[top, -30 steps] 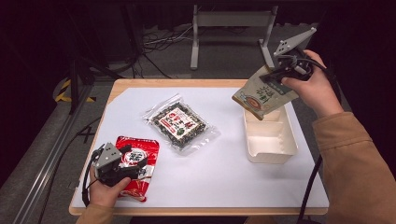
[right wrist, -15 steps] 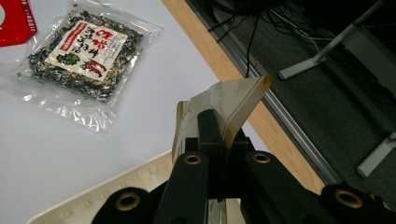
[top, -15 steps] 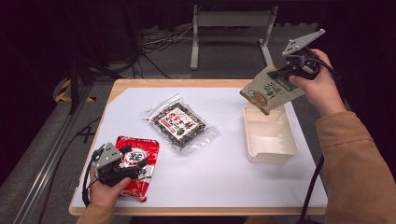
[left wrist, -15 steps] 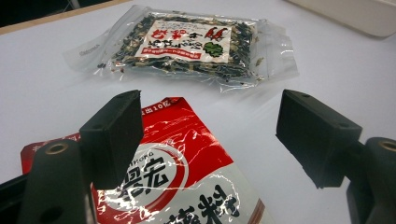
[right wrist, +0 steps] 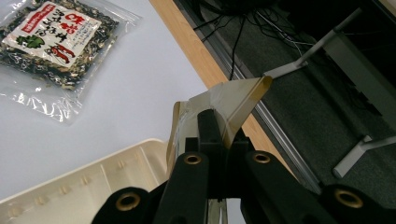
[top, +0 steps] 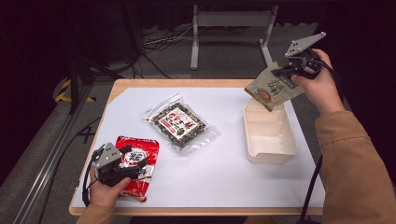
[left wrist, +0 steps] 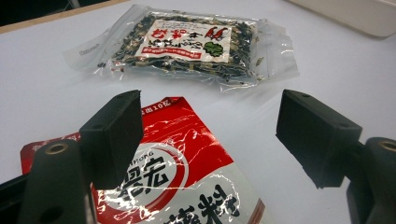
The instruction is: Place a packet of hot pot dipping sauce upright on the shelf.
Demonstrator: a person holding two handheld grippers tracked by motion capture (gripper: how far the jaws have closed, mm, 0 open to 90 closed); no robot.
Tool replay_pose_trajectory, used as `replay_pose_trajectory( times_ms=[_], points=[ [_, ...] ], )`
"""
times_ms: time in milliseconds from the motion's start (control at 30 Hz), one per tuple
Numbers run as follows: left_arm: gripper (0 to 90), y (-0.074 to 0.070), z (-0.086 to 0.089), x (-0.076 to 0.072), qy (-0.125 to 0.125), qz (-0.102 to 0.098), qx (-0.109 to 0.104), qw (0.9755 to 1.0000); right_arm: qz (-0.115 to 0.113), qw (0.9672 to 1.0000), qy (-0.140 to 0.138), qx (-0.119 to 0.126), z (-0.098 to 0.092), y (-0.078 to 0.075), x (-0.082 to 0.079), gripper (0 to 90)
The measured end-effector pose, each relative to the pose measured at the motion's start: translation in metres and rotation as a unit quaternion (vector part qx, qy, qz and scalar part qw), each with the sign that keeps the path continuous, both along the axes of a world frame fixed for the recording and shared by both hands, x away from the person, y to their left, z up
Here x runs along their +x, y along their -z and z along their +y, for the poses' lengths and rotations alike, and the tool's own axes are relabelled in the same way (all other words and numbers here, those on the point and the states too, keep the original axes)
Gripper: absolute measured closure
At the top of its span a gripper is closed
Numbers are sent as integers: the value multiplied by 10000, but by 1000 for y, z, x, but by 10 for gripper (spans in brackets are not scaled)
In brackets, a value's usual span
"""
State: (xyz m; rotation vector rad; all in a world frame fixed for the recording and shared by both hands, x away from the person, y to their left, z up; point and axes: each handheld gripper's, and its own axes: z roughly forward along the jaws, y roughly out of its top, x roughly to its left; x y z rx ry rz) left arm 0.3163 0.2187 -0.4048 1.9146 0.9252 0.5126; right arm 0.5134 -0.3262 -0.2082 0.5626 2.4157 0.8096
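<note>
My right gripper [top: 286, 71] is shut on a tan packet [top: 272, 87] and holds it in the air over the far end of the cream tray [top: 271, 154]. In the right gripper view the jaws pinch the tan packet's [right wrist: 231, 105] edge, with the tray's rim [right wrist: 93, 175] below. A red snack bag [top: 140, 161] lies at the table's near left. My left gripper [top: 125, 169] rests over it, open; in the left gripper view the red bag [left wrist: 182, 172] lies under the spread jaws. A clear bag of dried greens [top: 180, 122] lies flat in the table's middle.
White sheet covers the wooden table [top: 140, 85]. A metal stand [top: 231, 21] and cables are on the floor beyond the far edge. A black rail [top: 51, 154] runs along the left side.
My right gripper has carried the tan packet slightly right and lower, still over the tray's far end. The left hand has stayed put.
</note>
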Motion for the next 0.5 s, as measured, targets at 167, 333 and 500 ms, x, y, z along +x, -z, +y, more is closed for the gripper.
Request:
replay_pose_trajectory(
  times_ms=[167,333,500],
  points=[
    [235,1,1,-2,-37,22,1,10000,-78,9999,-49,-95,-3,2,2,897],
    [235,2,5,-6,-125,41,-2,9999,-154,9996,-145,-163,-5,5,6,897],
    [235,2,9,-10,-234,36,-23,9997,-159,9994,-220,-224,-6,9,11,897]
  ],
)
